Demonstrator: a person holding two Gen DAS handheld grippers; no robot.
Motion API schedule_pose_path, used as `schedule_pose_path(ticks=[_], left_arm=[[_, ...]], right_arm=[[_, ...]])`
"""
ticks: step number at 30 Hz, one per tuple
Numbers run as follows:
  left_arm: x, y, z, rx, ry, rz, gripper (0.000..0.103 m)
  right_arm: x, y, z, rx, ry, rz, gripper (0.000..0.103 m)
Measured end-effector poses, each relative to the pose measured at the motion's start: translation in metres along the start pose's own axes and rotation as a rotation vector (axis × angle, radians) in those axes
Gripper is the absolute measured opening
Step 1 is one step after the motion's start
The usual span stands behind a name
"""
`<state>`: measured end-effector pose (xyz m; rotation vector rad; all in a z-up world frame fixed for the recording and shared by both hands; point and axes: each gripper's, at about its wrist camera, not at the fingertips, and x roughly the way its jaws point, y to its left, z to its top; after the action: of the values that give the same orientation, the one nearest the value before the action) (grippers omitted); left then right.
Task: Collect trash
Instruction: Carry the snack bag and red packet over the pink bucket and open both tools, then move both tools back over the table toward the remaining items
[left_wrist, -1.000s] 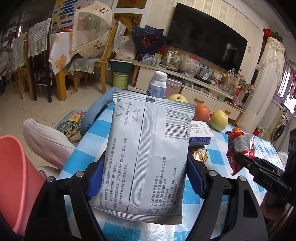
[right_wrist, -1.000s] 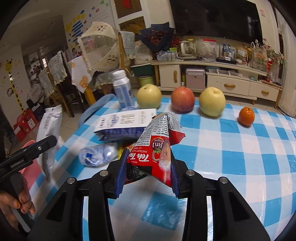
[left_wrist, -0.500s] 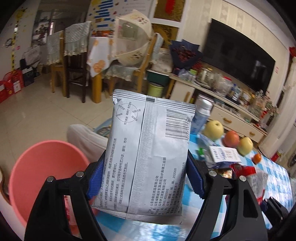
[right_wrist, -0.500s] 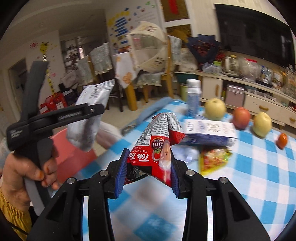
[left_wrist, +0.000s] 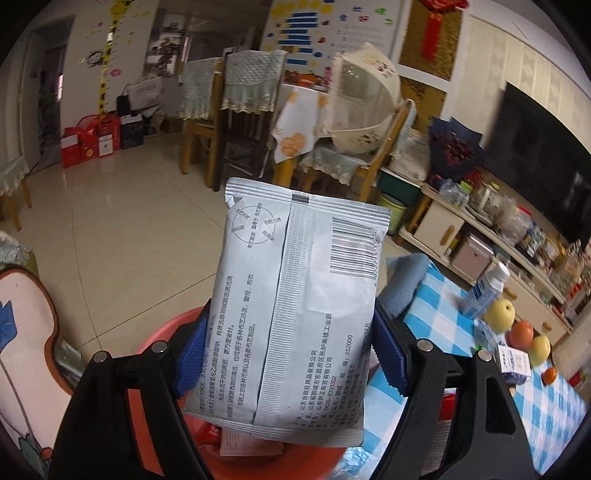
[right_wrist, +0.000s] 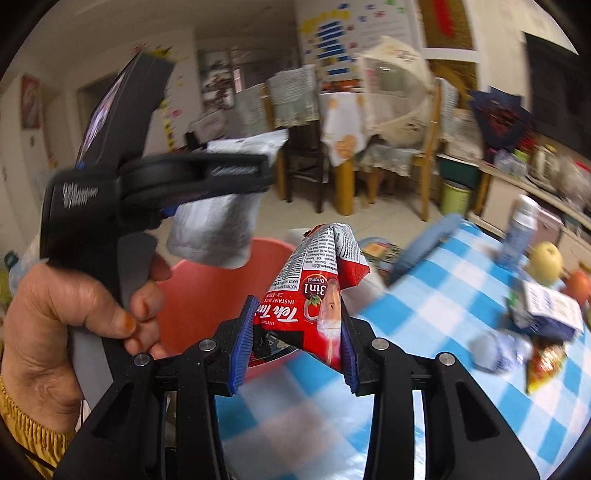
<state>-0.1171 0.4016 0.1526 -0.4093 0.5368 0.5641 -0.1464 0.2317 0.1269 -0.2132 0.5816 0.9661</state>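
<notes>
My left gripper is shut on a flat grey wipes packet, gripped by both side edges. It hangs over a pink bin that holds some red and white scraps. In the right wrist view the same packet and the left gripper, in a person's hand, are above the pink bin. My right gripper is shut on a crumpled red instant tea packet, at the edge of the blue checked table beside the bin.
On the table lie a white and blue box, a crumpled plastic wrap, an orange snack wrapper, a bottle and fruit. Chairs and bare floor lie beyond the bin.
Both grippers swung left off the table toward the bin, each keeping its packet. The left packet now hangs over the bin's mouth; the table items slid to the right of both views.
</notes>
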Motion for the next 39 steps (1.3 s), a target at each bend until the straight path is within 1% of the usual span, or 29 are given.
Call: schedule_pose_path(ticks=[3,5,6,8,9,11,12,13,15,18,24,28,35,39], left_arm=[[0.002,0.014,0.004,-0.019,0.000,0.025,0.078],[0.005,0.021,0.006,-0.003,-0.008,0.080,0.078],[0.007,0.026,0.007,0.008,-0.003,0.119,0.078],[0.013,0.031,0.009,0.000,0.004,0.148,0.081],[0.014,0.036,0.009,-0.018,0.008,0.148,0.084],[0.018,0.045,0.009,-0.058,0.024,0.125,0.085],[0.019,0.048,0.010,-0.073,0.030,0.121,0.088],[0.020,0.049,0.010,-0.081,0.031,0.120,0.088],[0.018,0.049,0.009,-0.084,0.026,0.111,0.089],[0.016,0.043,0.007,-0.070,0.006,0.090,0.091],[0.012,0.025,0.005,-0.017,-0.030,0.062,0.092],[0.013,0.015,0.004,-0.002,-0.030,0.056,0.092],[0.017,-0.009,-0.004,0.057,0.004,0.026,0.092],[0.021,-0.018,-0.009,0.064,0.044,-0.046,0.092]], right_arm=[[0.021,0.020,0.006,-0.045,0.021,0.029,0.041],[0.035,0.028,0.007,-0.054,0.039,0.062,0.042],[0.042,0.031,0.008,-0.057,0.051,0.073,0.043],[0.053,0.034,0.005,-0.051,0.069,0.069,0.044],[0.056,0.033,0.005,-0.046,0.076,0.064,0.044],[0.057,0.029,0.003,-0.019,0.071,0.044,0.056],[0.057,0.028,0.003,-0.003,0.063,0.022,0.071],[0.053,0.026,0.001,0.013,0.052,0.013,0.077],[0.045,0.020,-0.003,0.029,0.045,0.000,0.079],[0.031,0.014,-0.010,0.036,0.032,-0.049,0.086],[0.008,-0.001,-0.024,0.020,0.027,-0.130,0.088],[-0.005,-0.012,-0.033,0.028,0.038,-0.163,0.089],[-0.024,-0.025,-0.050,0.028,0.057,-0.207,0.089],[-0.032,-0.028,-0.058,0.016,0.063,-0.238,0.090]])
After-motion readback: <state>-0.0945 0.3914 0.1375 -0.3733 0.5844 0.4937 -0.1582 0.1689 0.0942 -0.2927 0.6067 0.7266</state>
